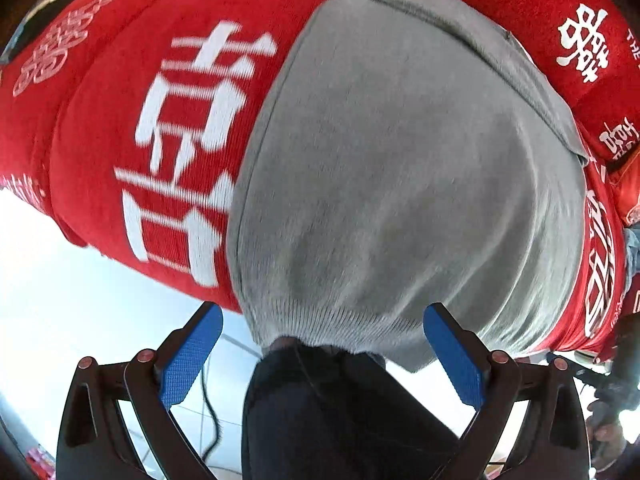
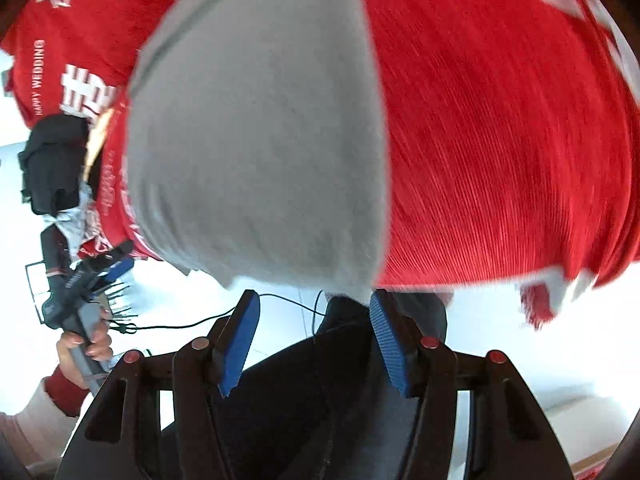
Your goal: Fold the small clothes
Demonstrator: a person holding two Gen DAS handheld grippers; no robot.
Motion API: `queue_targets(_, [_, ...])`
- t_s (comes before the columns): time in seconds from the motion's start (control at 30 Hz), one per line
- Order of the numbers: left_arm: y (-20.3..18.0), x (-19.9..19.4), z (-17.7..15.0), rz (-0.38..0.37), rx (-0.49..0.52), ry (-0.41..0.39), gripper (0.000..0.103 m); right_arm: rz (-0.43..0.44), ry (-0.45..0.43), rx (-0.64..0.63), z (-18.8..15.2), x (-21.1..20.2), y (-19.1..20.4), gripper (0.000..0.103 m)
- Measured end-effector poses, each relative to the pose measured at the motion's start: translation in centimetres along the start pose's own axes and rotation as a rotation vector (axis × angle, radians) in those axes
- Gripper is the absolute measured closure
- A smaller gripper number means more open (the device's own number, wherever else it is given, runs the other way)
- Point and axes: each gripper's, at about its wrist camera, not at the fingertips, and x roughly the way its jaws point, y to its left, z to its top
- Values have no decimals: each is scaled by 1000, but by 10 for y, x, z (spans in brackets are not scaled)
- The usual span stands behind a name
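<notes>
Two tools, both spread wide and empty: left tool (image 1: 322,354), right tool (image 2: 314,338). Grey garment (image 1: 400,168) lies flat on red printed cloth (image 1: 132,128), long axis running away from both tools, near hem at cloth's near edge. Dark fabric (image 1: 344,416) sits below that hem. Black bundle (image 2: 52,164) left of garment; red cloth right of it bare.

My two grippers (image 1: 322,354) (image 2: 314,342) had black arms, bumpy blue pads (image 1: 192,360) and little red screws (image 2: 430,342).
</notes>
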Motion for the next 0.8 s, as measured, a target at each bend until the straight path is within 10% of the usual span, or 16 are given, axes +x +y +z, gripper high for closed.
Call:
queue_targets(0.57, [24, 71, -29, -97, 29, 69, 4, 49, -61, -2, -7, 63, -15, 40])
queue_targets(0.63, [26, 73, -30, -142, 19, 74, 19, 74, -67, 57, -8, 62, -17, 52])
queue_targets(0.7, [24, 72, -33, -163, 25, 73, 34, 88, -70, 140, -6, 60, -21, 93])
queue_targets(0.73, [22, 71, -34, -168, 45, 75, 42, 95, -71, 153, -7, 59, -20, 93])
queue_targets(0.8, [19, 69, -37, -192, 82, 106, 90, 127, -96, 146, -11, 49, -12, 94])
